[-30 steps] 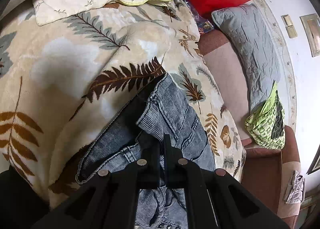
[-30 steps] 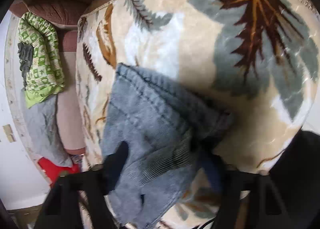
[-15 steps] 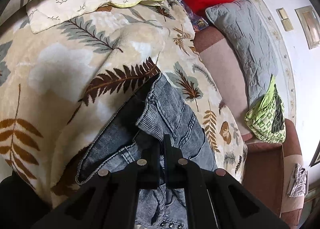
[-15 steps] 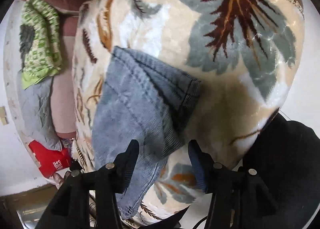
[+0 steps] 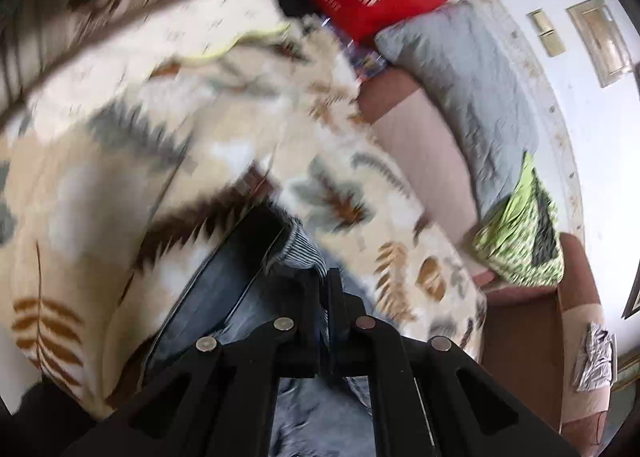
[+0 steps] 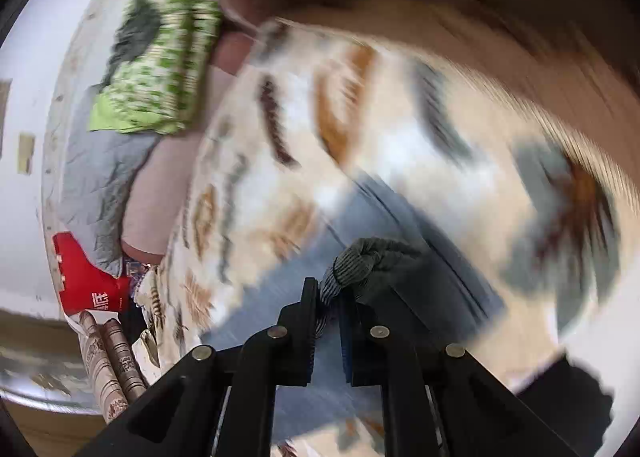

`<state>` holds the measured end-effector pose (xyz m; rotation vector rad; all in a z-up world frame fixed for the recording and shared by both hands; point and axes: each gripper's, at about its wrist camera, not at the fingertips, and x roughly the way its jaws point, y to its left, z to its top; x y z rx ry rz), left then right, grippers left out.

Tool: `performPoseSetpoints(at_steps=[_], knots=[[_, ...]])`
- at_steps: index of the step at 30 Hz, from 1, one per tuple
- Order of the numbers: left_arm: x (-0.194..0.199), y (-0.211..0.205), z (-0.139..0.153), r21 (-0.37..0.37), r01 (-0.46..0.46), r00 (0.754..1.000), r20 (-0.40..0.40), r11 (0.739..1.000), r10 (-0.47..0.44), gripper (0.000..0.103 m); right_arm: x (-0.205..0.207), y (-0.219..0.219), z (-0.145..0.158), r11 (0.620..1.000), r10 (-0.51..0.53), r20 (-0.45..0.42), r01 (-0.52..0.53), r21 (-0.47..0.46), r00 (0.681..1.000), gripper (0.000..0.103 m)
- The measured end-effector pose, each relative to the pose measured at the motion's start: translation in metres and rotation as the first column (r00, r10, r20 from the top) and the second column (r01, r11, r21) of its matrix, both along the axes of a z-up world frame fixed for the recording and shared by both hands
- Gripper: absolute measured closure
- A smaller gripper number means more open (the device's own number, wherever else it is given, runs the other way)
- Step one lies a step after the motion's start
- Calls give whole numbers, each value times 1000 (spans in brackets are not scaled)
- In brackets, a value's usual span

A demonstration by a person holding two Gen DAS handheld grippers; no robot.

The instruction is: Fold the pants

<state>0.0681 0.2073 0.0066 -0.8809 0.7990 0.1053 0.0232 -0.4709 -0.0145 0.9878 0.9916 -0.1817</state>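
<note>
left gripper (image 5: pixel 323 297) clamped on jeans (image 5: pixel 224 289) | right gripper (image 6: pixel 326 309) pinching a bunched jeans edge | denim looks soft, heavy; best gripped at seams

Your right gripper (image 6: pixel 326 309) has gone from spread jaws either side of the pants (image 6: pixel 360 261) to clamped on a bunched fold of them, and its view has swung toward the green patterned cloth (image 6: pixel 160 45). Both views now motion-blurred; they were sharp before. In your left gripper (image 5: pixel 324 297) view, the denim edge (image 5: pixel 296 253) now sits right at the fingertips, with less of the pants showing ahead on the leaf-print blanket (image 5: pixel 120 177).
</note>
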Motion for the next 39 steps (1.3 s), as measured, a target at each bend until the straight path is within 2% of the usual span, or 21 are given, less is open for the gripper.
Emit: performPoseSetpoints(at_steps=[4, 7, 9, 12, 13, 15, 16, 17, 19, 20, 21, 25, 30, 31, 32, 33, 37, 39], knots=[[-22, 4, 50, 71, -55, 992, 113, 996, 46, 103, 36, -3, 58, 998, 26, 115, -18, -65, 993, 93], [-49, 8, 48, 95, -50, 992, 118, 994, 39, 103, 22, -5, 69, 996, 41, 162, -28, -80, 986, 93], [-70, 7, 25, 92, -39, 996, 81, 995, 31, 103, 5, -8, 48, 997, 45, 143, -36, -63, 989, 93], [-90, 7, -26, 55, -8, 999, -46, 998, 11, 103, -35, -15, -24, 999, 35, 17, -35, -19, 999, 89], [-94, 5, -49, 33, 2, 995, -100, 999, 1, 103, -44, -20, -48, 999, 33, -25, -32, 13, 999, 89], [-94, 0, -75, -15, 8, 984, -178, 1000, -11, 102, -65, -31, -91, 993, -2, -89, 13, 118, 996, 89], [-91, -3, -84, -42, 10, 981, -191, 999, -18, 96, -70, -35, -98, 988, -16, -66, 25, 151, 998, 89], [-88, -8, -86, -48, 8, 982, -191, 999, -17, 81, -73, -37, -98, 986, -28, -38, 34, 166, 999, 88], [-78, -17, -86, -65, 8, 985, -170, 998, -19, 58, -71, -35, -86, 992, -19, -16, 21, 126, 1000, 75], [-75, -21, -83, -78, 11, 989, -148, 997, -23, 51, -69, -32, -79, 994, -3, 3, 2, 111, 1000, 56], [-69, -26, -79, -79, 18, 991, -130, 997, -28, 48, -68, -29, -74, 994, 13, 20, -15, 108, 1000, 40], [-45, -38, -85, -115, 0, 987, -157, 993, -18, 46, -62, -17, -68, 992, 31, 43, -36, 121, 999, 37], [-31, -39, -100, -138, -72, 977, -211, 988, 42, 48, -70, -15, -75, 975, -29, 33, 22, 221, 999, 37], [-29, -38, -100, -134, -87, 977, -206, 987, 58, 64, -73, -17, -76, 973, -42, 31, 34, 226, 999, 37], [-28, -36, -99, -105, -93, 976, -208, 990, 70, 91, -73, -19, -76, 973, -51, 26, 44, 228, 998, 37], [-25, -35, -97, -81, -92, 974, -214, 992, 73, 101, -71, -22, -75, 973, -60, 25, 52, 225, 998, 37], [-22, -30, -97, -91, -101, 975, -207, 991, 81, 100, -63, -27, -87, 966, -78, -12, 78, 248, 997, 37], [-22, -27, -93, -85, -97, 978, -194, 992, 80, 101, -57, -26, -91, 972, -69, -30, 74, 224, 997, 37]])
